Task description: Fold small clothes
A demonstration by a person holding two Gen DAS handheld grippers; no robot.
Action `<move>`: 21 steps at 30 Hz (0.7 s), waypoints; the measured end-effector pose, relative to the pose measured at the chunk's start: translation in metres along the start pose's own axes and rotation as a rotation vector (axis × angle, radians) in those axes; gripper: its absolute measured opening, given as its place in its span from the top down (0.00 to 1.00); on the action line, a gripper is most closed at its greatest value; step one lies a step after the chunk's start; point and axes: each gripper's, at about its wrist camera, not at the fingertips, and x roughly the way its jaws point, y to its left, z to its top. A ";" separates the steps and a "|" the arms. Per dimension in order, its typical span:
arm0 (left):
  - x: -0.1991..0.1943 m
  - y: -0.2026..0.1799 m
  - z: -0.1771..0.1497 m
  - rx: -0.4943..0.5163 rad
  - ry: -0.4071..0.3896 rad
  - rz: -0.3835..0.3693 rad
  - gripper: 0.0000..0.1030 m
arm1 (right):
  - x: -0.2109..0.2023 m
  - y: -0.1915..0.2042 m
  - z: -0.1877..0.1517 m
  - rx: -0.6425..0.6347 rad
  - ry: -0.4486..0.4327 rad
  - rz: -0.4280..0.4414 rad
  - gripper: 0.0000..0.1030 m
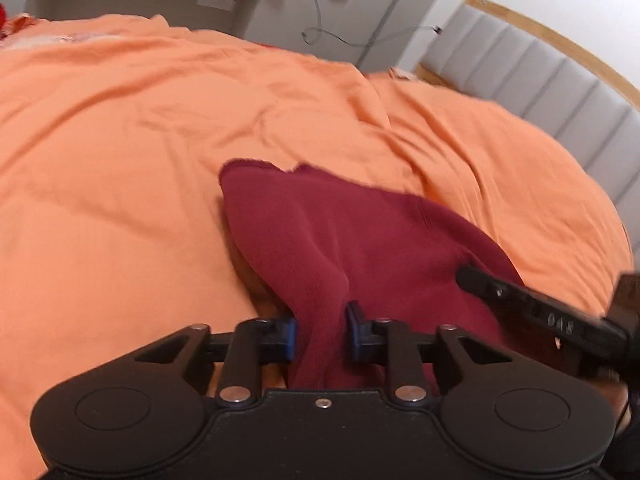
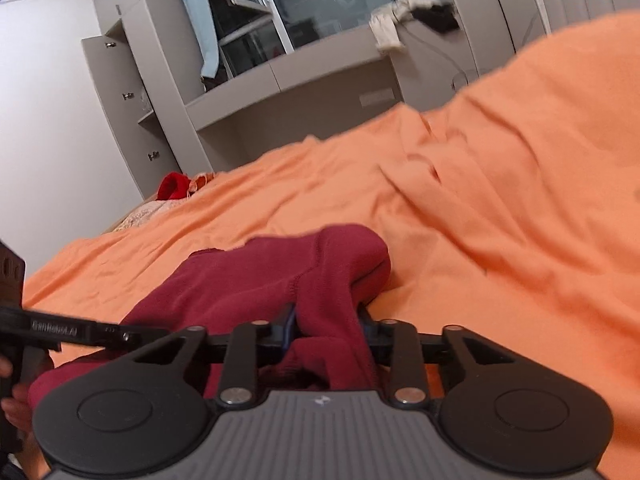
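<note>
A small dark red knit garment [image 1: 340,236] lies partly lifted over the orange bedsheet [image 1: 120,140]. My left gripper [image 1: 321,332] is shut on a bunched edge of it, the cloth pinched between its blue pads. My right gripper [image 2: 328,330] is shut on another bunched part of the same garment [image 2: 280,280], close by. The right gripper's finger [image 1: 520,300] shows at the right of the left wrist view, and the left gripper [image 2: 60,330] shows at the left of the right wrist view. The garment hangs stretched between the two.
The orange sheet [image 2: 500,200] covers the whole bed with wrinkles. A grey padded headboard [image 1: 540,76] stands at the right. A bright red item [image 2: 173,186] lies at the bed's far corner. Grey cabinets and a desk [image 2: 300,92] stand beyond the bed under a window.
</note>
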 end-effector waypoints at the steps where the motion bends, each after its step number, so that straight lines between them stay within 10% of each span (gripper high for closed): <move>1: -0.005 -0.005 0.003 0.012 -0.020 0.020 0.82 | -0.003 0.005 0.001 -0.013 -0.024 0.014 0.75; 7: -0.050 -0.028 0.016 0.150 -0.215 0.134 0.84 | -0.009 0.042 0.015 -0.100 -0.151 0.058 0.75; 11: -0.053 -0.005 0.023 0.078 -0.168 0.210 0.82 | 0.021 0.057 0.023 -0.063 -0.103 0.087 0.74; 15: -0.043 0.021 0.010 0.024 -0.113 0.272 0.55 | 0.042 0.065 0.012 -0.088 -0.022 0.054 0.46; 21: -0.073 0.008 -0.013 0.037 -0.189 0.346 0.25 | 0.010 0.059 0.008 -0.082 -0.071 0.039 0.30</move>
